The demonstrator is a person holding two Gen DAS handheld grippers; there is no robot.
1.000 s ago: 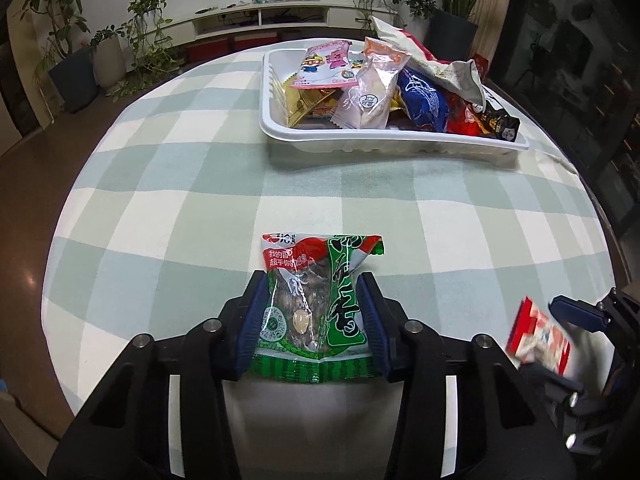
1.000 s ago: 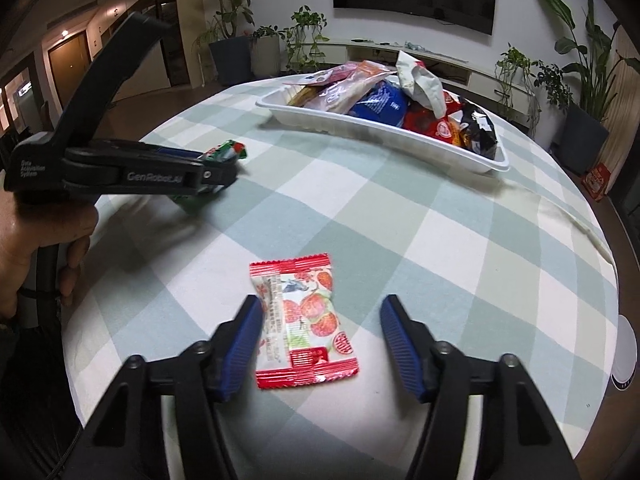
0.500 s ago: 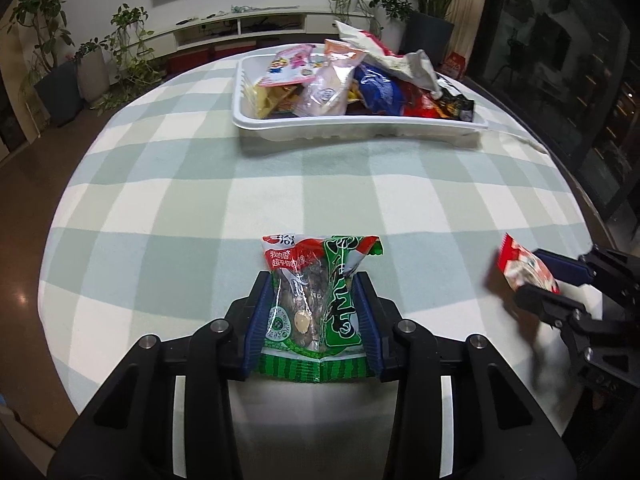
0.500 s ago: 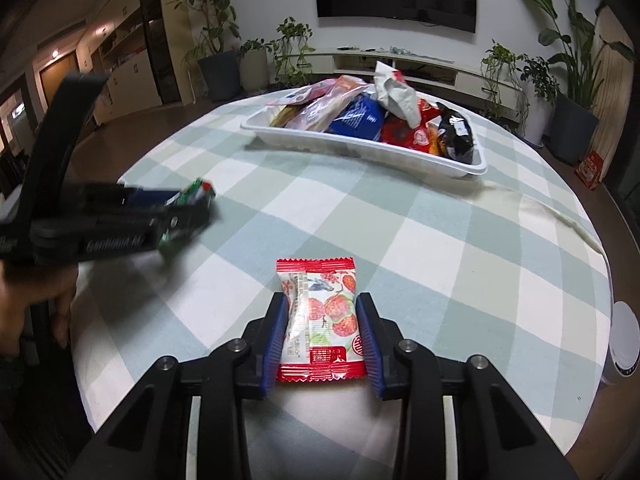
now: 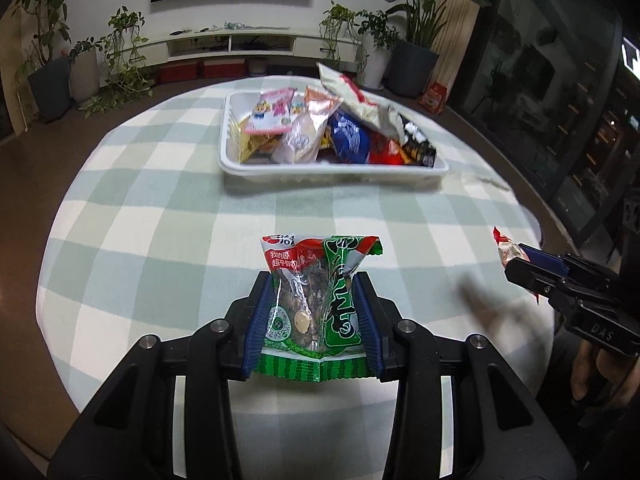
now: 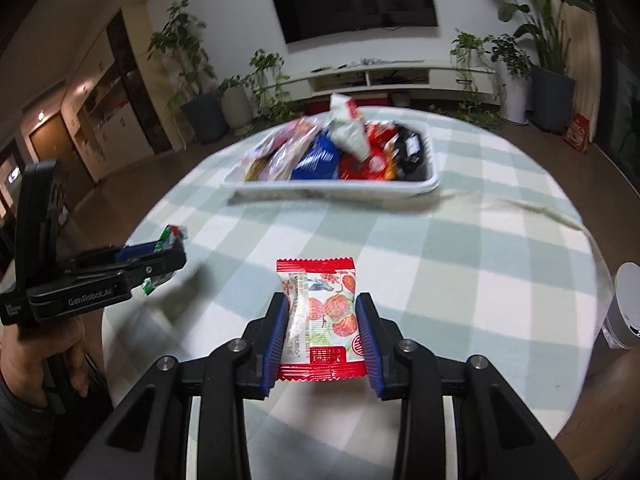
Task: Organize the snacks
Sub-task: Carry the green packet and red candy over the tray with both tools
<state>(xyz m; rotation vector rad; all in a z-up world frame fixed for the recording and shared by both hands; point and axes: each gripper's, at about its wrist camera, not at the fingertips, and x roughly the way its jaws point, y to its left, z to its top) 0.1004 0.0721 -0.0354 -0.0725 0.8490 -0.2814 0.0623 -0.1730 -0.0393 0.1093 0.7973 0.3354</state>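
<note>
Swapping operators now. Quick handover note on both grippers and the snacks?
Left gripper: jaws shut on the green snack packet, held clear of the table.
Right gripper: jaws shut on the red strawberry packet, also off the table.
White tray sits at the far side of the table, piled with snacks.
Done: both loose packets picked up.
Left: carry both to the tray and drop them in; no other loose snacks in view.
</note>
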